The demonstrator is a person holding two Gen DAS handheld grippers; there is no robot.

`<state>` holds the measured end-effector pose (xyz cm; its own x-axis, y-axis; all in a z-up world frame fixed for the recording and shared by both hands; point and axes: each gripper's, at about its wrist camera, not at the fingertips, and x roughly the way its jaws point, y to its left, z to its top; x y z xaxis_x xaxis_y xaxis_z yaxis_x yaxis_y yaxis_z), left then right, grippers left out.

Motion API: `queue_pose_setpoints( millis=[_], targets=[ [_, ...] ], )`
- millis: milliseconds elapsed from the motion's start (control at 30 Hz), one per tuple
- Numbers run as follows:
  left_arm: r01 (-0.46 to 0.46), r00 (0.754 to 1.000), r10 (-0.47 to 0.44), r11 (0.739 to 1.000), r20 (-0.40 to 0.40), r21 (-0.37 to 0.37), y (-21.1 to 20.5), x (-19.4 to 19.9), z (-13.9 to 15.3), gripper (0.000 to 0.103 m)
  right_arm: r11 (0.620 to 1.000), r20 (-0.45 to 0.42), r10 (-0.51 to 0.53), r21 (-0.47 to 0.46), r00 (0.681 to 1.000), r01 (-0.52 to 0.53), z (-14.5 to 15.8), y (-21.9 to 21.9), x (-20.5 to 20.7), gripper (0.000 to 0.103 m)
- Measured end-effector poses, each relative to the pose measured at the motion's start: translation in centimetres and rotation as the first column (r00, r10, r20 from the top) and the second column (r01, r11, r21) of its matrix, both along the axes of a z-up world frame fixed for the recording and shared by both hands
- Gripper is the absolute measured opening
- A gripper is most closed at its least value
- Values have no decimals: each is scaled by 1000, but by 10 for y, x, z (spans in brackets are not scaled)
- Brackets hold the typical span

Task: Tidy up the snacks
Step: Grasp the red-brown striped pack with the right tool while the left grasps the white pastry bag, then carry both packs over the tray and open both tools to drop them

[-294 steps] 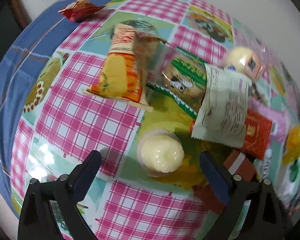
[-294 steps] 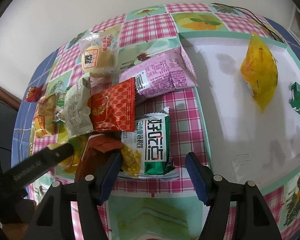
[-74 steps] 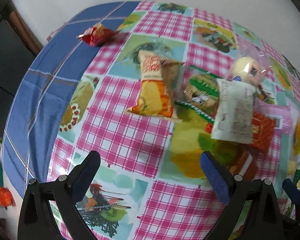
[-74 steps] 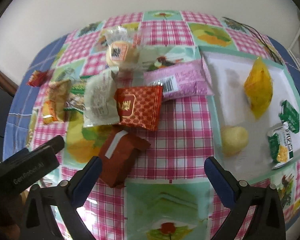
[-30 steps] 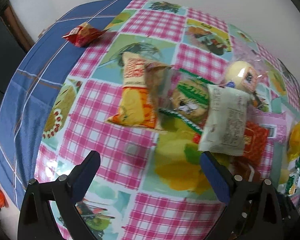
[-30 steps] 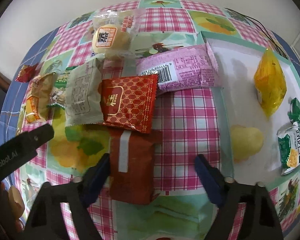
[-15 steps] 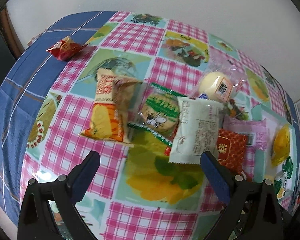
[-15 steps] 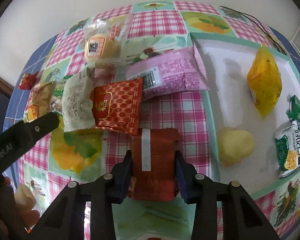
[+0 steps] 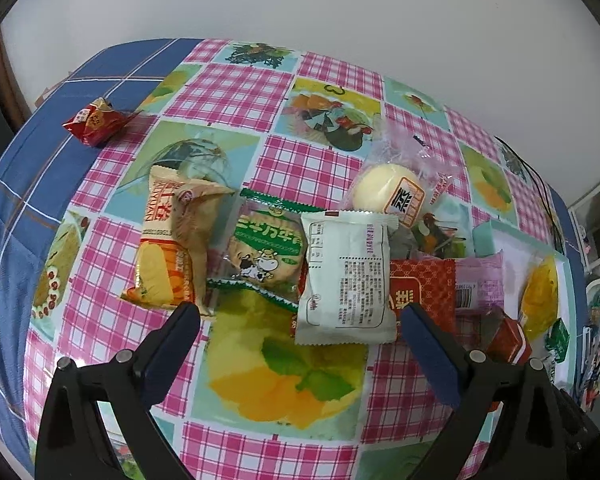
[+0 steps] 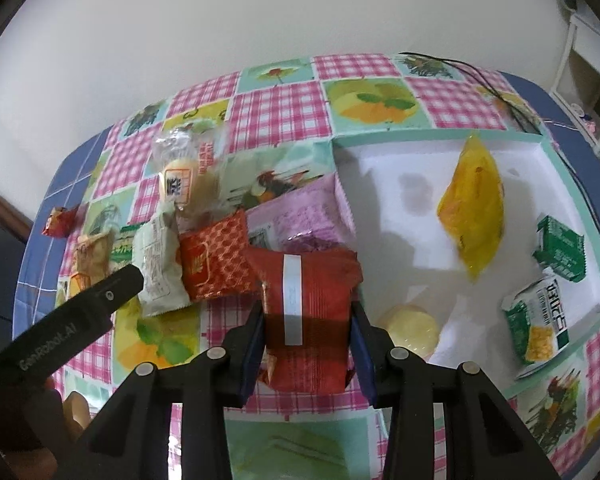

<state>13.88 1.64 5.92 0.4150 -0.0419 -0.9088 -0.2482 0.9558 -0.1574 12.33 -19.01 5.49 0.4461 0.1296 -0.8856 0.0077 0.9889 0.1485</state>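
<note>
My right gripper (image 10: 306, 320) is shut on a dark red snack packet (image 10: 304, 312) with a white stripe and holds it lifted above the tablecloth, just left of the white tray (image 10: 380, 168). The packet also shows in the left wrist view (image 9: 508, 338). The tray holds a yellow bag (image 10: 474, 208), a round yellow cake (image 10: 410, 330), a green-and-white corn packet (image 10: 540, 326) and a small green packet (image 10: 558, 248). My left gripper (image 9: 298, 322) is open and empty above the cloth, near a white packet (image 9: 346, 276).
A pile of snacks lies on the checked tablecloth: an orange packet (image 9: 168, 244), a green cow packet (image 9: 266, 252), a red patterned packet (image 9: 420, 288), a pink packet (image 10: 300, 216), a wrapped bun (image 9: 392, 192). A small red packet (image 9: 96, 120) lies far left.
My right gripper closed on the dark red packet and lifted it off the cloth. My left gripper drew back and up, staying open.
</note>
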Motion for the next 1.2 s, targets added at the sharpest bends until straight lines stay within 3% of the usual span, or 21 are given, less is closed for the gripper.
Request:
queue_pose_setpoints(
  millis=[133,200,267,600,800,1200],
  targets=[
    [-3,1000,3,1000,-1,-15,-3,6,-3,98,1000,-6,1,-2,1000,-1,-6,4,4,42],
    [15,1000,-15,1000,-1,-22,-8,10,-5,93,1000,-7,3,-3,1000,-3,-8,5,6,42],
    [35,999,-35,999,-5,-21,-13,14,-7,78,1000,-6,4,-2,1000,-4,-9,6,8,42],
    [62,998,-63,998,-12,-29,-21,26,-14,52,1000,-3,-3,0,1000,3,-10,6,18,42],
    [54,998,-56,996,-20,-64,-19,24,-12,51,1000,-2,-7,7,1000,7,-9,5,17,42],
    [6,1000,-6,998,-9,-55,-14,16,15,51,1000,-6,-17,23,1000,18,1,-2,13,42]
  ],
)
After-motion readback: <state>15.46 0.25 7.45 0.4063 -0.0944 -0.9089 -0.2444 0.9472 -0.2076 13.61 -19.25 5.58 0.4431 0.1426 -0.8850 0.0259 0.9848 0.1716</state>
